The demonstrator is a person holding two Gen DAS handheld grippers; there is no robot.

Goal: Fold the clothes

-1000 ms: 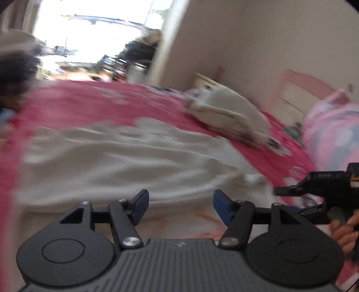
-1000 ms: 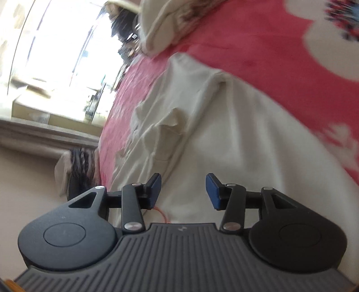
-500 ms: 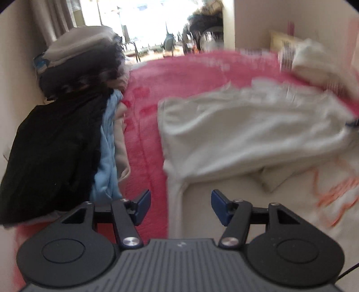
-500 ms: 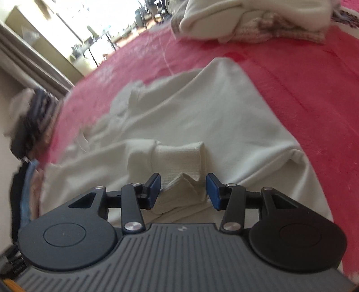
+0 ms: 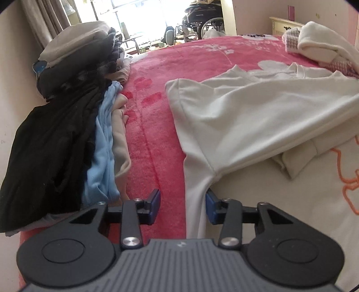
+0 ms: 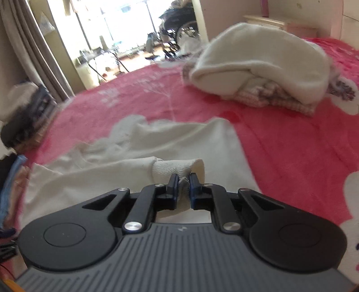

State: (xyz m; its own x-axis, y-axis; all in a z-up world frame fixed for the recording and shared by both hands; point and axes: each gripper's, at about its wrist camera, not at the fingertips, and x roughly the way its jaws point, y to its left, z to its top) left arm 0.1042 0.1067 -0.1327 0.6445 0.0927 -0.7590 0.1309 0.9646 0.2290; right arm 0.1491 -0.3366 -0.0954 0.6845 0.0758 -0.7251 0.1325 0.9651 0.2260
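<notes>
Right wrist: right tongs point(image 6: 184, 179) now pinching cuff point(image 6: 177, 168); left tongs point(image 5: 182, 203) closing around sleeve point(image 5: 195, 202).

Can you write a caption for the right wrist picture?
Right gripper closing its fingers on a cream sleeve cuff over the pink blanket.

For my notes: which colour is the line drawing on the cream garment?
Orange, an outline print on the cream garment; clearest in the left wrist view.

Pink bedspread point(image 5: 157, 94), curtain point(image 5: 42, 18), wheelchair point(image 5: 202, 16) — perhaps
</notes>
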